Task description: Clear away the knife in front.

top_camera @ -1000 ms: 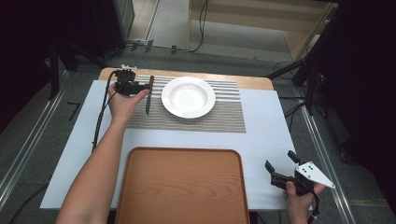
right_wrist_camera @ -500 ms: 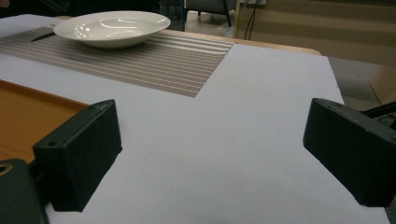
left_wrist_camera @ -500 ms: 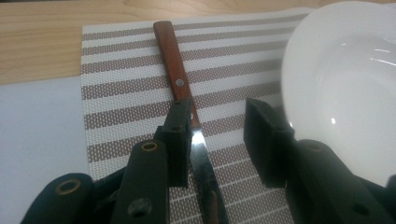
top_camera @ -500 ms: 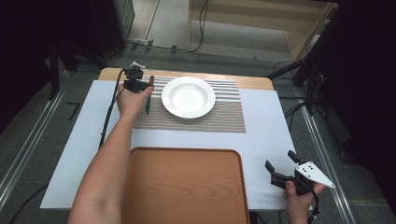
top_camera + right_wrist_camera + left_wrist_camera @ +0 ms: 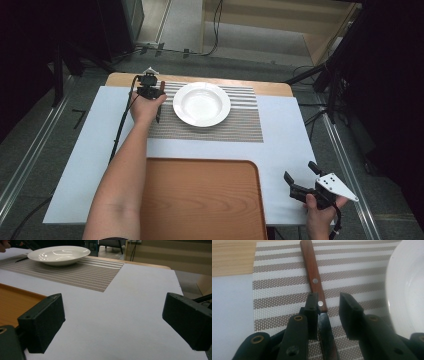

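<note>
High view: your left gripper sits upper left over the knife, beside the plate.

Left gripper view: jaws narrowly parted, straddling the knife where handle meets blade; handle runs up-frame.

Right gripper view: your right gripper gapes wide, far off.

I see a grey floor around the counter, metal rails running along both sides, black cables trailing beyond its far edge, pale wooden furniture behind, darkness elsewhere.
</note>
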`<state>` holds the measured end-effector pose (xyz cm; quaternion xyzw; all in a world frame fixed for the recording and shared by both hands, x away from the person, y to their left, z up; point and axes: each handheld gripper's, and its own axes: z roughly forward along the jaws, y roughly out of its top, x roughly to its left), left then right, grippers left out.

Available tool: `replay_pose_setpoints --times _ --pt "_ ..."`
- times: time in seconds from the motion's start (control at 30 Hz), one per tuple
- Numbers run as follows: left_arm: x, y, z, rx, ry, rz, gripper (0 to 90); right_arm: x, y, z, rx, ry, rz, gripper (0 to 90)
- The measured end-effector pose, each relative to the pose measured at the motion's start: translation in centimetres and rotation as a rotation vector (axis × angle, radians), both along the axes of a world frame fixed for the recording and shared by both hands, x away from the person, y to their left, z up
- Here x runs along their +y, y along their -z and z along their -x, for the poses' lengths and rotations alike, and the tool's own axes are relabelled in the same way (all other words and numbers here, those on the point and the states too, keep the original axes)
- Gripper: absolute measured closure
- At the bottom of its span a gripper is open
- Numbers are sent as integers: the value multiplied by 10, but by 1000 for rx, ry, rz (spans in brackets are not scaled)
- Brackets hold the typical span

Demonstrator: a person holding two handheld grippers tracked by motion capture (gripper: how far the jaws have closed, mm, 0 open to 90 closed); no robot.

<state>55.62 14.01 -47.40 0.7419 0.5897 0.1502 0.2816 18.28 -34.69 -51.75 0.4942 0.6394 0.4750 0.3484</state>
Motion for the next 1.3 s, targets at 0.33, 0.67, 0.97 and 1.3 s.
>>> replay_pose_setpoints --times 0.33,0.67,0.97,1.3 --pt "0 10 -5 17 -27 -29 696 1 0 0 2 5 5 30" --pt "1 12 -5 1 12 -60 763 1 1 -1 4 9 7 30" --pt "7 8 1 10 49 -52 767 1 1 -1 5 12 7 30" --pt "11 -7 15 -9 86 -32 767 1 0 -1 5 9 7 30"
